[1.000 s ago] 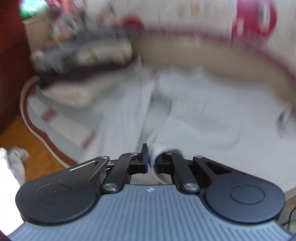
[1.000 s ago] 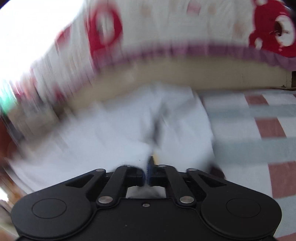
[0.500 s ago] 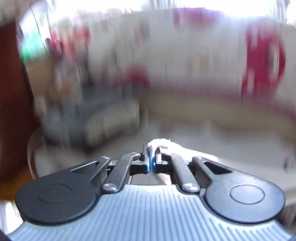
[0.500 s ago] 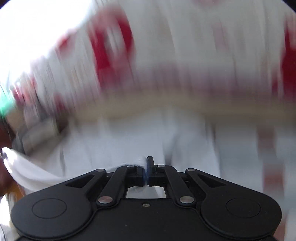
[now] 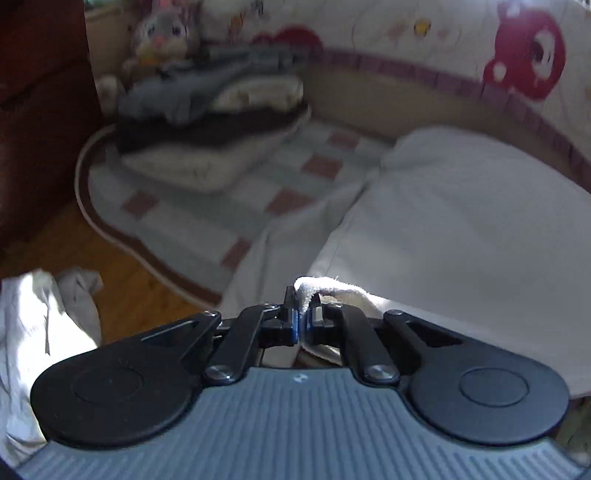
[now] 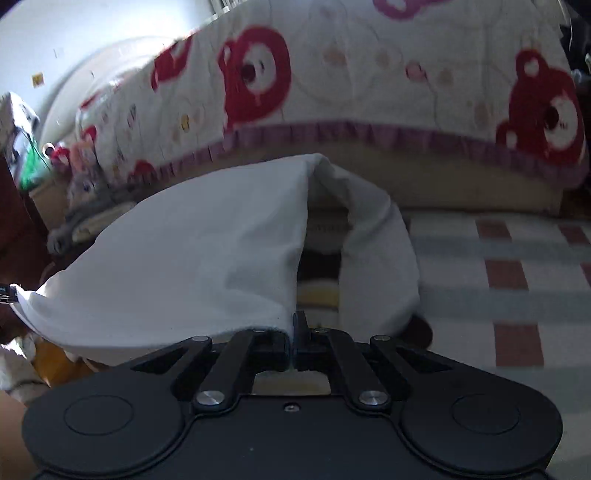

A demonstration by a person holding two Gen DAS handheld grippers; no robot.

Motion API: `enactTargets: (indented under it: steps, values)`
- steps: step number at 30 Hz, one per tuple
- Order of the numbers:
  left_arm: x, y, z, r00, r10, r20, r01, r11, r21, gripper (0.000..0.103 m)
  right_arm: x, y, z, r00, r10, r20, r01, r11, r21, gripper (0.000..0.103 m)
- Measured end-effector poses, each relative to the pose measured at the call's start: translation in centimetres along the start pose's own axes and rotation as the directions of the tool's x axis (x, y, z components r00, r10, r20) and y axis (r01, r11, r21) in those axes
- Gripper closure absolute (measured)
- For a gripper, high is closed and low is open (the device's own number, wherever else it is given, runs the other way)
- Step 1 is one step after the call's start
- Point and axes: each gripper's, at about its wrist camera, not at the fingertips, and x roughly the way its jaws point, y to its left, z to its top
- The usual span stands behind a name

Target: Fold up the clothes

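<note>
From your left wrist view, your left gripper [image 5: 303,319] has its jaws pinched nearly together on a thick hem of the white garment [image 5: 461,236], which spreads away to the right over the checked mat [image 5: 207,218]. Only this view shows the stack of folded clothes [image 5: 207,122] at the mat's far left, with a grey plush rabbit [image 5: 164,31] behind it, the wooden floor [image 5: 122,280] beside the mat, and a loose pale cloth [image 5: 40,332] lying at the lower left.

From your right wrist view, your right gripper [image 6: 295,332] is closed tight on another edge of the white garment [image 6: 192,258], which rises ahead like a tent and droops down both sides. Through the gap beneath it you see a striped fabric [image 6: 317,288]. Only here does the bear-print bedspread [image 6: 369,74] fill the background, and the lifted garment hides most of what lies to the left.
</note>
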Motion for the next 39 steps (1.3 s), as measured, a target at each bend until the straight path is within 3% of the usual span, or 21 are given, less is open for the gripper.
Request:
enactTargets:
  steps: [1, 4, 12, 18, 25, 27, 28, 29, 30, 33, 36, 39]
  values:
    - [1.7, 0.1, -0.8, 0.998, 0.007, -0.057, -0.007, 1.0, -0.007, 0.099, 0.9, -0.5, -0.9, 0.999, -0.004, -0.034, 0.005, 1.0, 0.018, 0.101]
    - [3.9, -0.1, -1.4, 0.991, 0.007, -0.132, -0.007, 1.0, -0.003, 0.099, 1.9, -1.8, -1.9, 0.996, 0.003, -0.092, 0.005, 0.996, 0.089, 0.101]
    - [1.4, 0.0, -2.8, 0.991, 0.045, -0.129, -0.04, 0.998, 0.042, 0.099, -1.8, -0.6, -1.3, 0.988, 0.089, -0.124, -0.074, 0.99, 0.123, 0.101]
    - [2.0, -0.7, -3.1, 0.982, 0.082, -0.171, -0.065, 0.993, 0.102, 0.099, -0.4, -0.6, -3.2, 0.978, 0.055, -0.202, -0.027, 0.99, 0.136, 0.101]
    - [3.5, -0.1, -3.2, 0.964, 0.065, -0.26, -0.057, 0.998, 0.037, 0.095, 0.3, -1.1, -3.6, 0.97, 0.077, -0.23, -0.039, 0.985, 0.169, 0.1]
    - [2.9, -0.5, -3.2, 0.963, 0.093, -0.252, -0.079, 0.995, 0.063, 0.089, 0.0, -1.3, -3.5, 0.965, 0.103, -0.242, -0.055, 0.979, 0.198, 0.087]
    - [2.5, -0.8, -3.2, 0.963, 0.108, -0.247, -0.092, 0.993, 0.077, 0.073, -0.3, -1.5, -3.5, 0.961, 0.12, -0.247, -0.067, 0.974, 0.215, 0.084]
    - [1.8, -0.9, -3.1, 0.966, 0.11, -0.232, -0.093, 0.992, 0.083, 0.057, -0.5, -1.6, -3.4, 0.957, 0.136, -0.254, -0.077, 0.97, 0.232, 0.063]
    - [1.0, -1.1, -3.1, 0.97, 0.111, -0.218, -0.094, 0.992, 0.088, 0.053, -1.0, -1.7, -3.0, 0.95, 0.14, -0.279, -0.073, 0.969, 0.237, 0.043]
    - [-2.2, -1.3, -2.6, 0.984, 0.072, -0.165, -0.059, 0.995, 0.084, 0.05, -2.7, -1.5, -1.4, 0.935, 0.131, -0.331, -0.06, 0.974, 0.218, 0.04]
    - [-5.1, -2.2, 0.1, 0.994, 0.026, -0.103, -0.013, 0.993, 0.121, 0.044, -4.7, -2.1, 1.2, 0.951, 0.219, -0.218, -0.153, 0.947, 0.284, 0.04]
    - [-7.6, -3.3, 3.4, 0.998, -0.01, -0.054, 0.02, 0.983, 0.182, 0.042, -6.0, -2.9, 4.3, 0.953, 0.295, -0.076, -0.25, 0.9, 0.358, 0.04]
